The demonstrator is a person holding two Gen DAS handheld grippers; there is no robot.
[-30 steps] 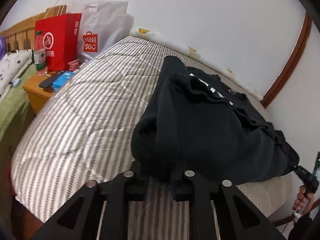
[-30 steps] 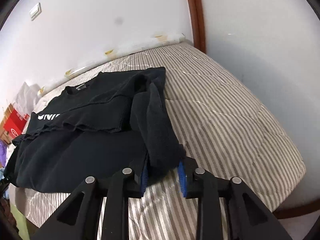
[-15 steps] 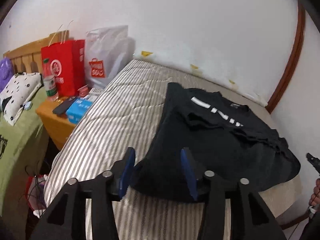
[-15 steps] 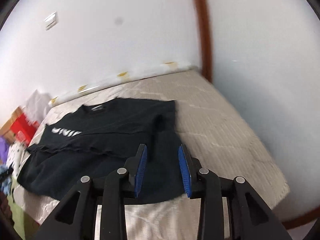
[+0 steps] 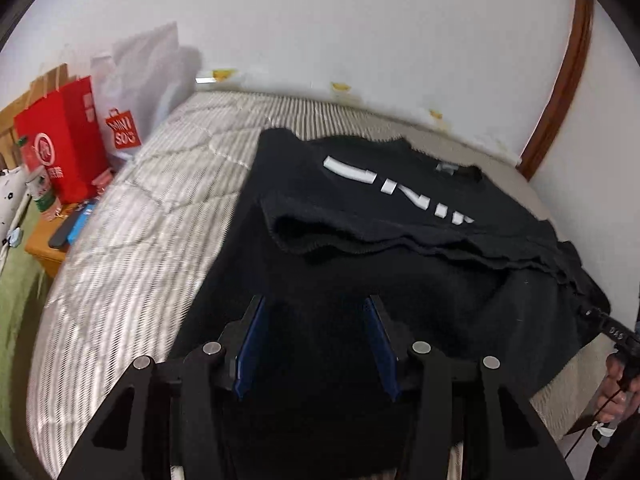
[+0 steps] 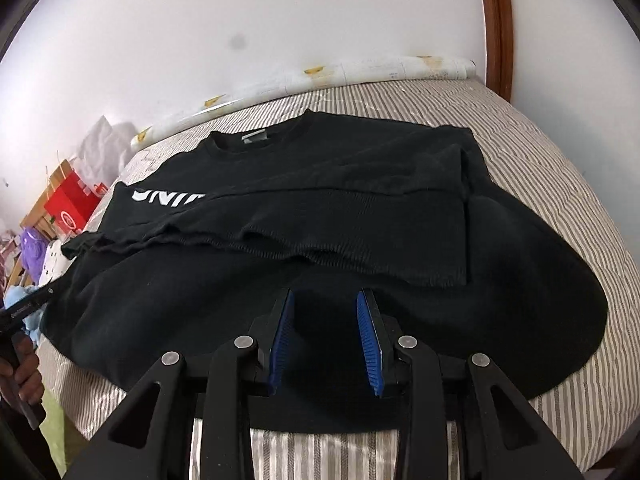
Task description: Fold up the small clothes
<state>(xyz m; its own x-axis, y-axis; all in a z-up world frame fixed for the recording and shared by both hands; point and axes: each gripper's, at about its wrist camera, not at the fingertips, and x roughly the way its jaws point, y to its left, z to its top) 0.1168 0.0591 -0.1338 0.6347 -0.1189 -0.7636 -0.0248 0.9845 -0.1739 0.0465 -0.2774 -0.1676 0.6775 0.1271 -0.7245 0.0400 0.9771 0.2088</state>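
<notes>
A black sweatshirt (image 5: 400,248) with white letters lies on the striped bed (image 5: 140,208), its lower part folded up over the chest. It also shows in the right wrist view (image 6: 320,216). My left gripper (image 5: 316,340) is open and empty above the sweatshirt's near left edge. My right gripper (image 6: 325,332) is open and empty above the near edge, right of the middle. The right gripper's tip shows in the left wrist view (image 5: 612,332) at the far right.
A red paper bag (image 5: 60,144) and a white MINISO bag (image 5: 136,92) stand at the bed's left. A wooden nightstand (image 5: 48,248) holds small items. White walls and a brown door frame (image 5: 560,80) bound the bed. Plush toys (image 6: 32,248) lie left.
Both grippers let go of the sweatshirt's folded edge and opened. The cloth now lies flat on the bed. Both grippers drew back toward the near edge.
</notes>
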